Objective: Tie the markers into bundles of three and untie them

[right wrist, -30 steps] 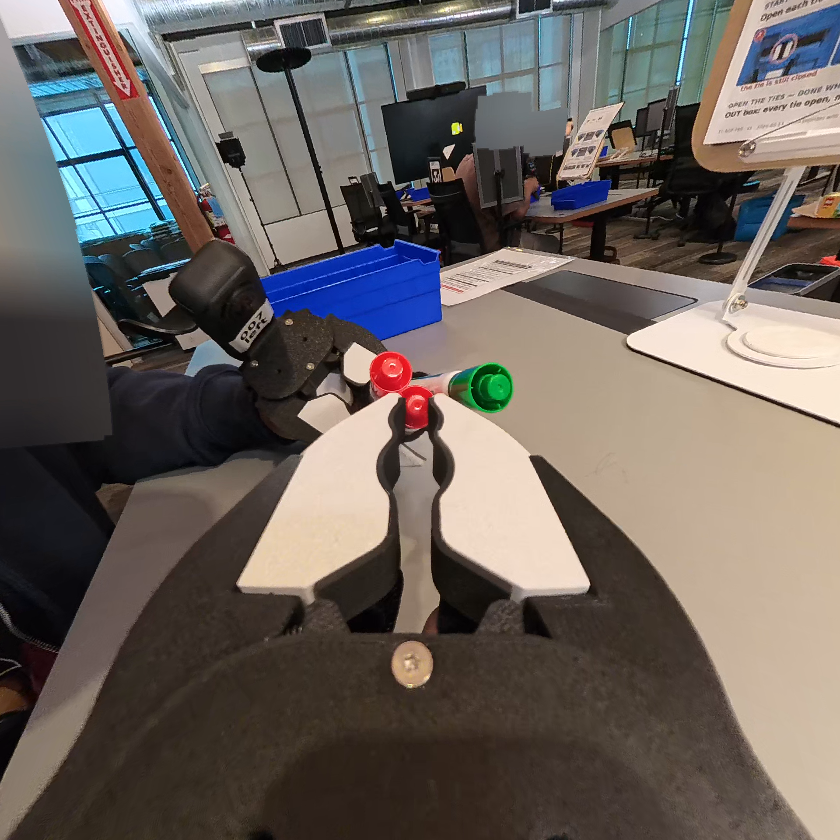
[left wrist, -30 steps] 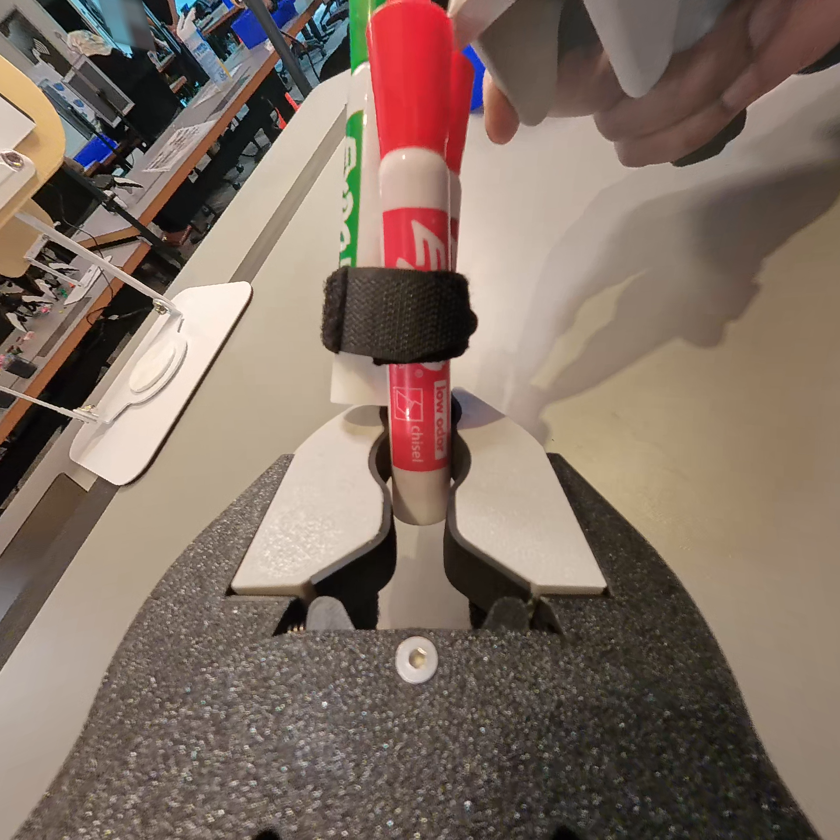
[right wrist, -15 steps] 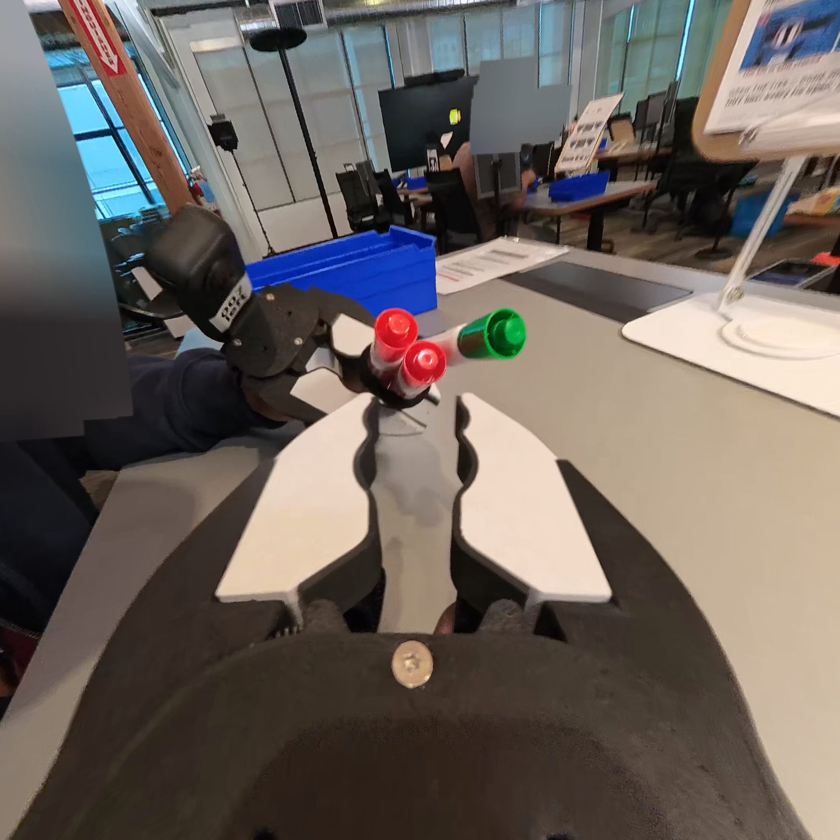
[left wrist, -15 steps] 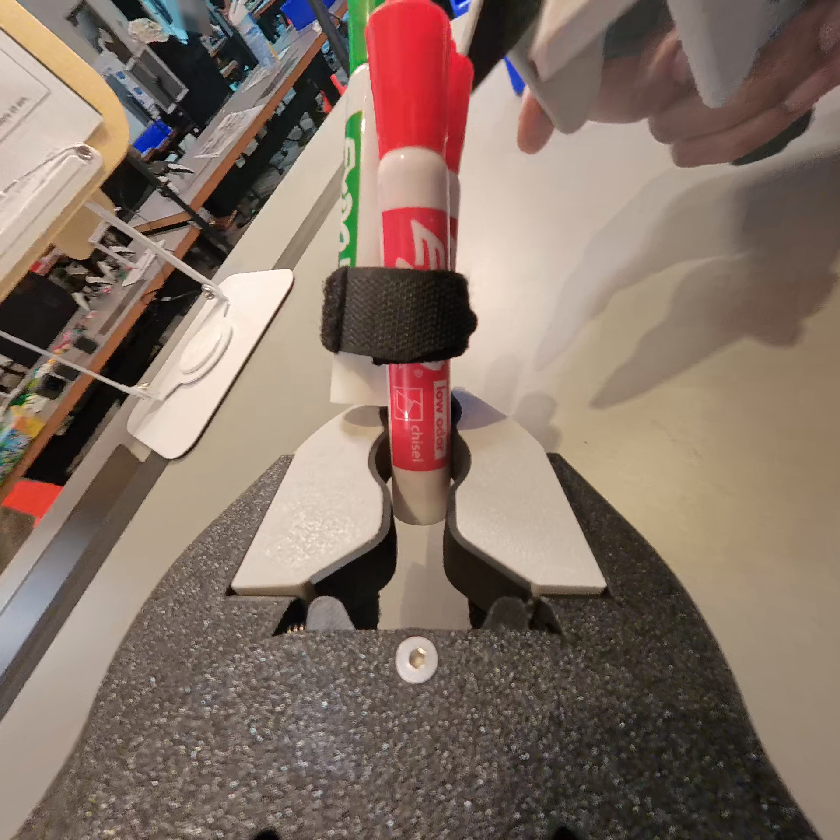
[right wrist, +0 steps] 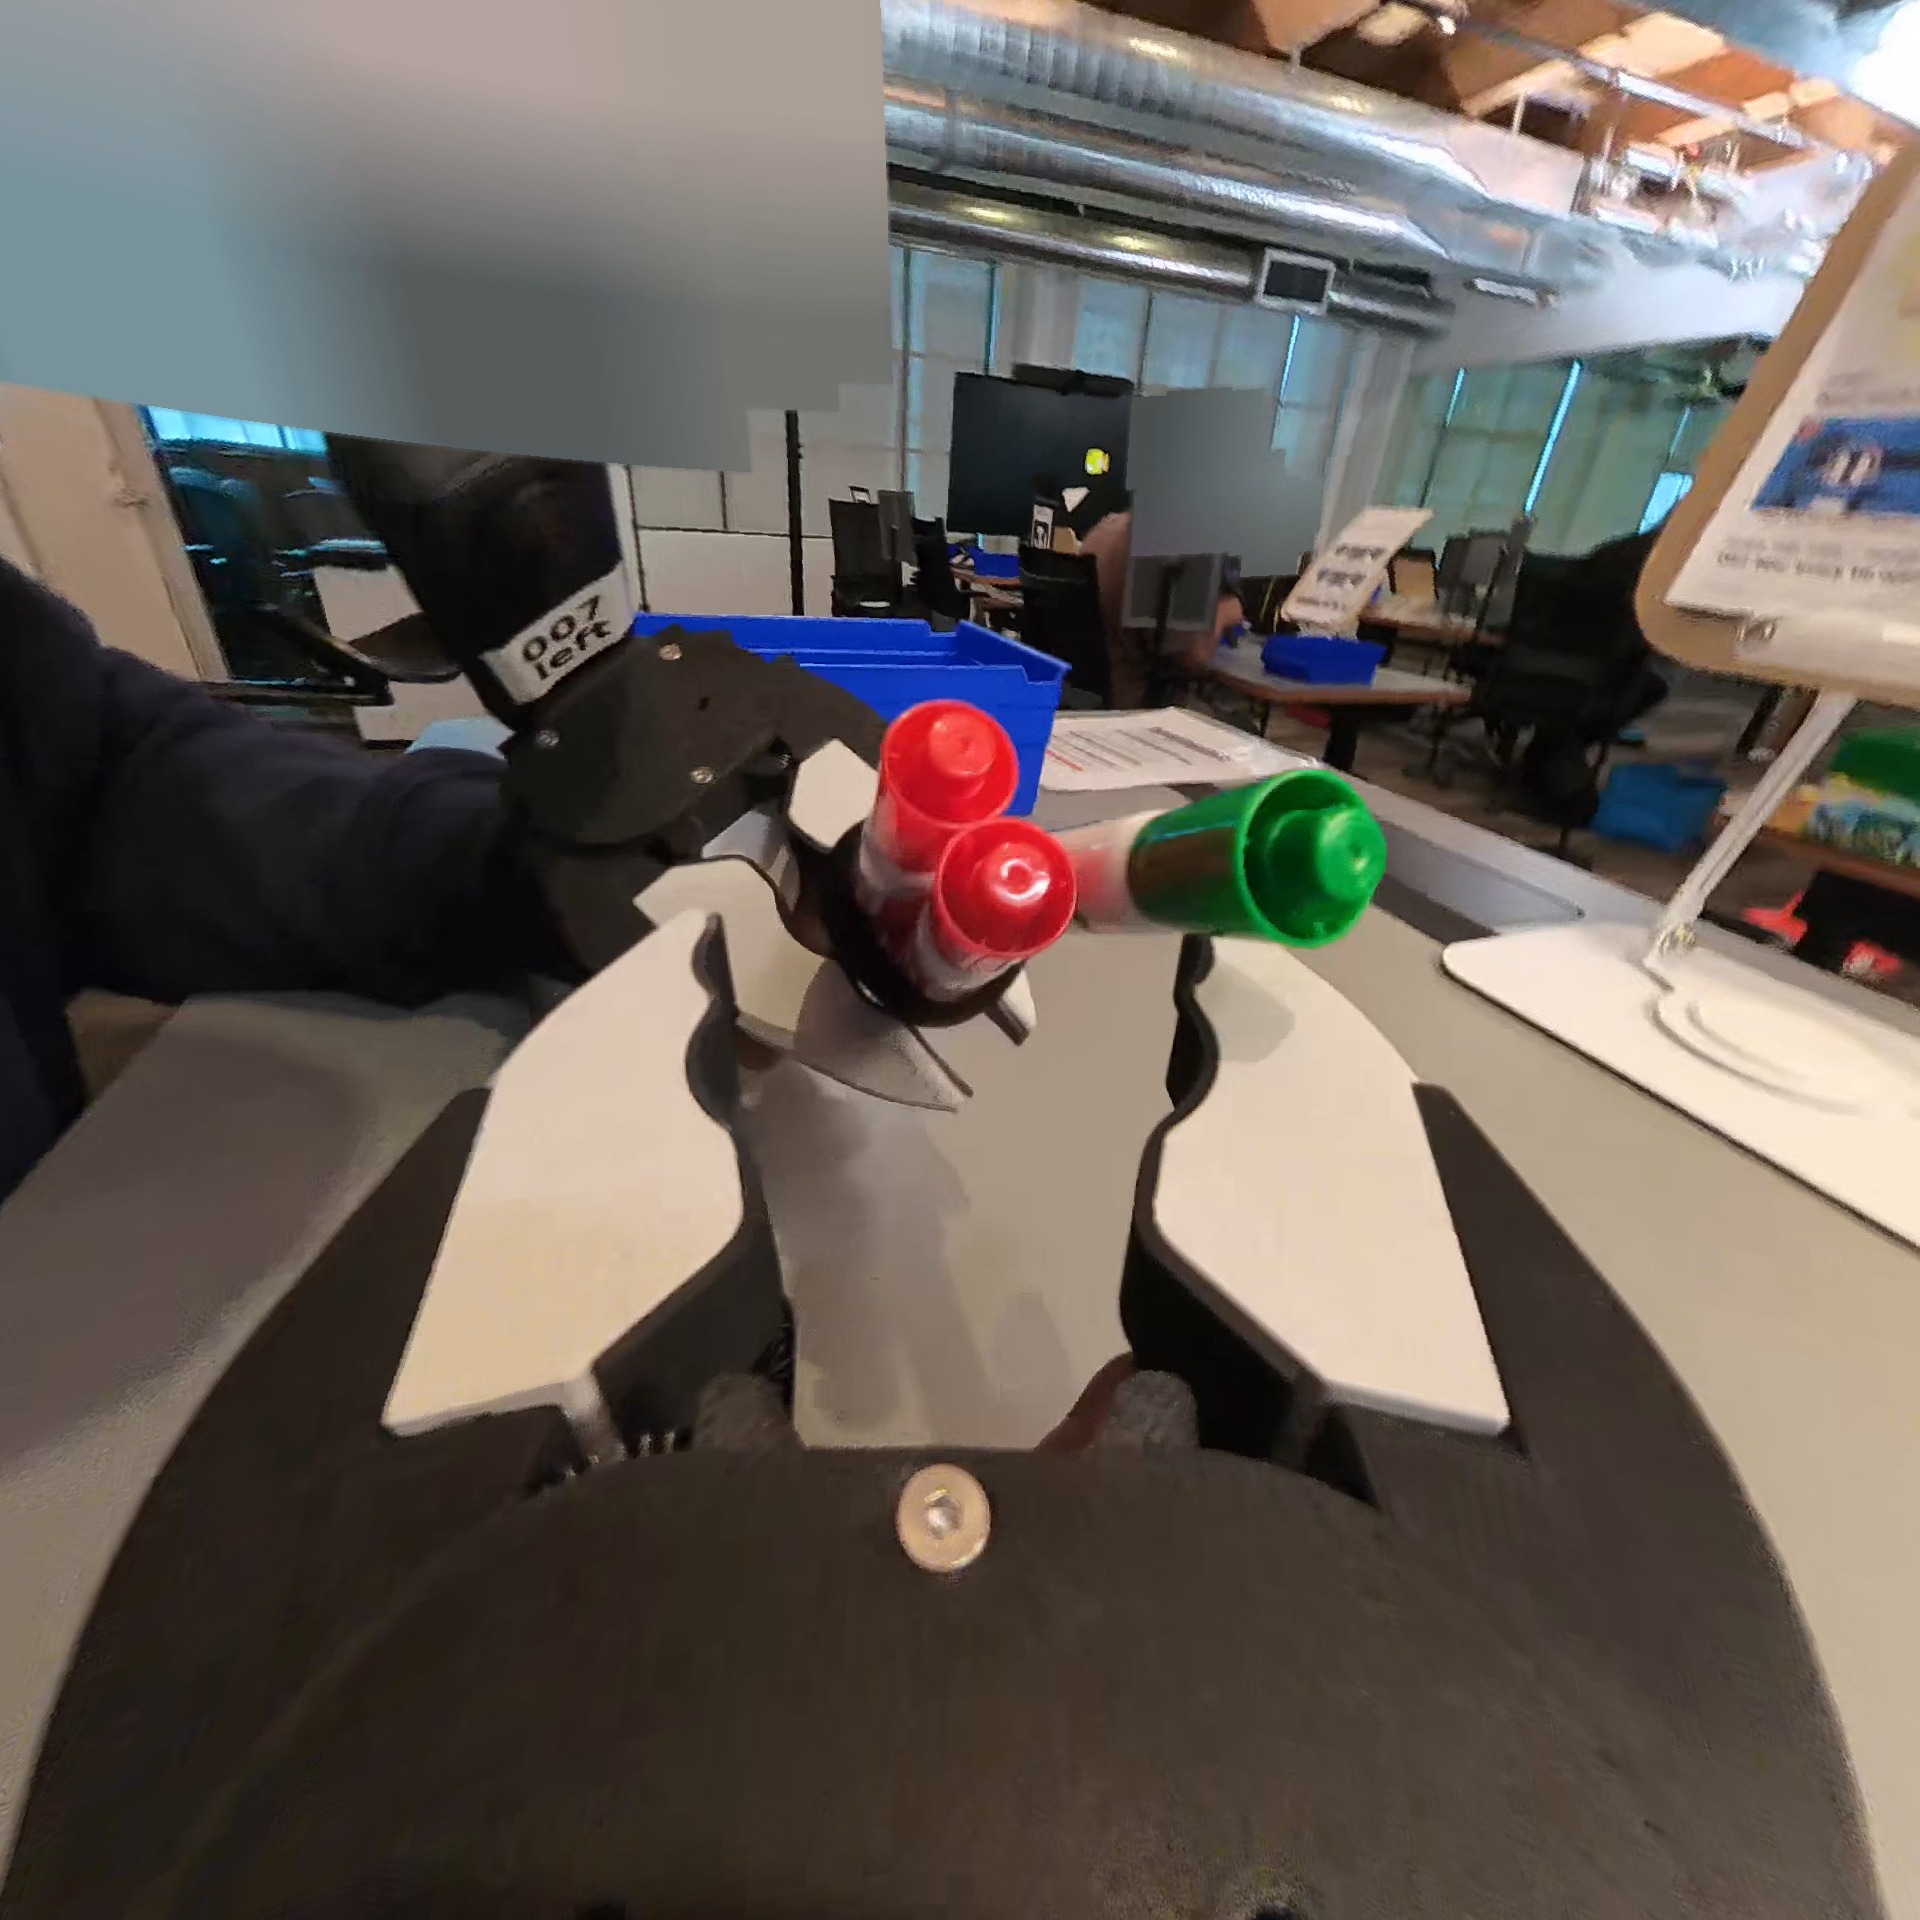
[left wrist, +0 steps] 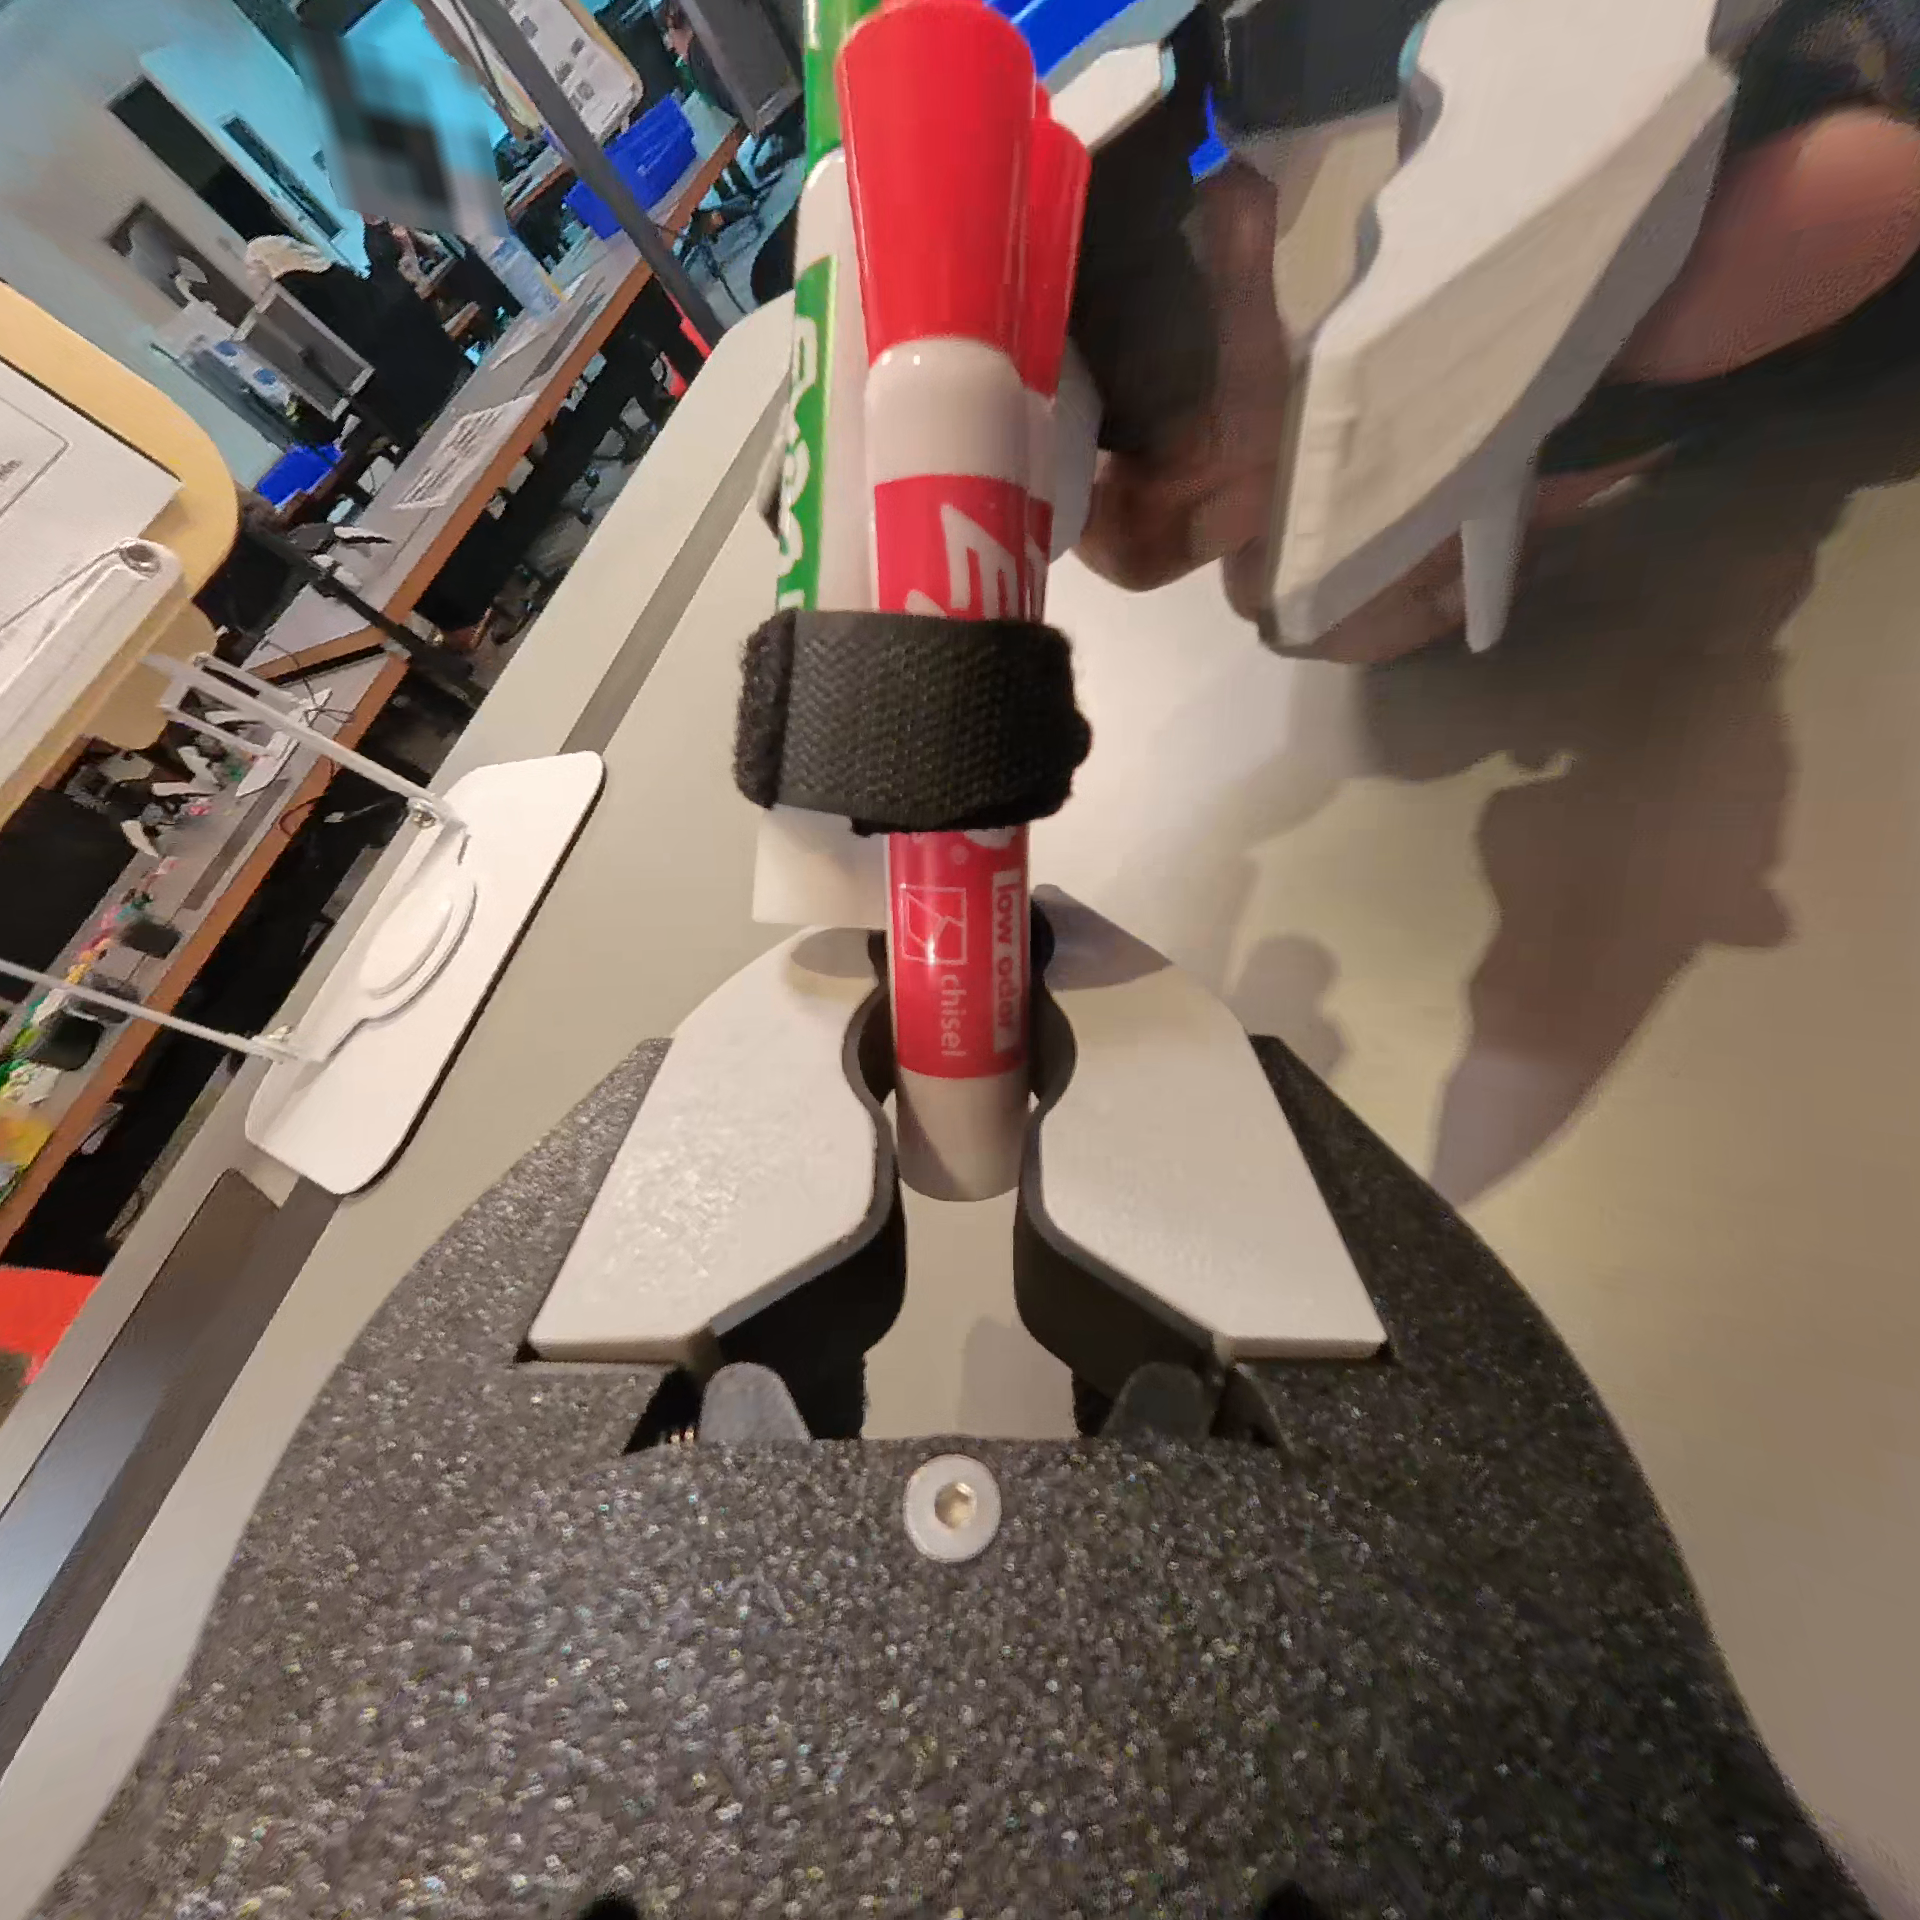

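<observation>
The left gripper (left wrist: 961, 997) pinches the base of a red marker (left wrist: 951, 499), bundled by a black strap (left wrist: 904, 732) with another red marker (right wrist: 1003, 883) and a green one (right wrist: 1252, 857), above the desk (left wrist: 1558, 1299). The right gripper (right wrist: 951, 997) gapes wide, touching nothing, just before the caps.

Marker caps (right wrist: 1003, 883) block the gap between the right tongs (right wrist: 951, 997).

Left tongs (left wrist: 961, 1023): closed tight on marker held between fingers, low centre of left wrist view; also seen at middle left of right wrist view (right wrist: 821, 925), dark sleeve (right wrist: 239, 831) behind. Right tongs (right wrist: 951, 997): spread wide, nothing gripped, lower centre of right wrist view; upper right of left wrist view too (left wrist: 1444, 343), hand (left wrist: 1174, 509) wrapped beneath.
</observation>
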Tool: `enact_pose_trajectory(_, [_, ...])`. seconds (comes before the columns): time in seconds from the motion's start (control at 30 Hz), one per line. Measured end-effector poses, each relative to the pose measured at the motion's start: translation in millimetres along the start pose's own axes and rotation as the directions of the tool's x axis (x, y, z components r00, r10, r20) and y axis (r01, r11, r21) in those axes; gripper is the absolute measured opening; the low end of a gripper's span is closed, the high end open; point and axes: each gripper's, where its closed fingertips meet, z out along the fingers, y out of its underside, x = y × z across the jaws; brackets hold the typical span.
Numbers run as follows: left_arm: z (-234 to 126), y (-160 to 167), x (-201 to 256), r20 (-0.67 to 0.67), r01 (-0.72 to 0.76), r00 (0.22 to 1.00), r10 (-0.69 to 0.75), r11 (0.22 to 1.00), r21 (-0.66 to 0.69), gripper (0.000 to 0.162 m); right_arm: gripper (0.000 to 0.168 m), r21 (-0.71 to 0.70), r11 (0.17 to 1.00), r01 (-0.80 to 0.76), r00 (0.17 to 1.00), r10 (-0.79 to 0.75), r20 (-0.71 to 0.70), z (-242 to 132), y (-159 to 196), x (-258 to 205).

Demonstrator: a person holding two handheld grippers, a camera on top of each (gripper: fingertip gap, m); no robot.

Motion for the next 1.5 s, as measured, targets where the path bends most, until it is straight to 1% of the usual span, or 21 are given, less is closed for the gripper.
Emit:
enact_pose_trajectory(0.1, [-2.2,-3.8,2.6,-0.014,-0.018,1.0,0.018,1.0,0.014,0.02,0.075,0.058,0.997,0.056,0.998,-0.057,0.023,-2.5,-8.6,-4.0])
enact_pose_trajectory(0.23, [-1.9,-9.0,13.7,-0.076,-0.011,0.997,0.014,0.999,0.034,0.02,0.067,0.142,0.988,0.059,0.996,-0.068,0.064,-4.9,-20.2,-11.5])
enact_pose_trajectory(0.3, [-2.1,-12.2,21.2,-0.119,-0.007,0.993,0.013,0.999,0.053,0.02,0.064,0.159,0.985,0.062,0.994,-0.076,0.082,-4.5,-22.5,-15.9])
enact_pose_trajectory(0.33, [-2.1,-13.6,24.3,-0.135,-0.003,0.991,0.011,0.998,0.059,0.02,0.061,0.167,0.984,0.064,0.993,-0.079,0.086,-4.3,-23.4,-17.4])
enact_pose_trajectory(0.4, [-2.0,-15.4,29.1,-0.16,0.0,0.987,0.01,0.998,0.062,0.02,0.049,0.172,0.983,0.064,0.994,-0.079,0.082,-4.0,-23.9,-17.9])
enact_pose_trajectory(0.5, [-3.2,-18.7,35.9,-0.219,0.039,0.975,-0.023,0.997,0.07,0.02,0.041,0.182,0.981,0.061,0.99,-0.083,0.114,-6.0,-25.7,-23.4])
enact_pose_trajectory(0.73, [-6.6,-20.9,50.6,-0.364,0.134,0.926,-0.1,0.989,0.07,0.02,0.036,0.159,0.987,0.023,0.98,-0.053,0.189,-7.3,-25.0,-31.9])
enact_pose_trajectory(1.07, [-9.5,-21.5,62.7,-0.459,0.179,0.879,-0.131,0.982,0.063,0.02,0.034,0.124,0.992,0.03,0.973,-0.058,0.225,-7.7,-23.7,-39.2])
enact_pose_trajectory(1.1, [-9.5,-21.0,64.0,-0.465,0.178,0.875,-0.13,0.982,0.06,0.019,0.032,0.118,0.992,0.03,0.971,-0.057,0.231,-7.6,-23.6,-40.8])
enact_pose_trajectory(1.13, [-9.0,-20.2,65.8,-0.473,0.177,0.871,-0.131,0.983,0.053,0.019,0.025,0.118,0.993,0.029,0.969,-0.057,0.239,-7.9,-23.9,-42.7])
enact_pose_trajectory(1.27, [-9.3,-22.2,67.8,-0.493,0.208,0.857,-0.154,0.976,0.056,0.019,0.022,0.113,0.993,0.024,0.97,-0.051,0.237,-8.3,-25.0,-42.9])
enact_pose_trajectory(1.5, [-9.7,-20.8,73.7,-0.556,0.284,0.8,-0.224,0.959,0.021,0.02,0.019,0.068,0.995,-0.071,0.969,0.052,0.241,-6.1,-21.2,-36.8])
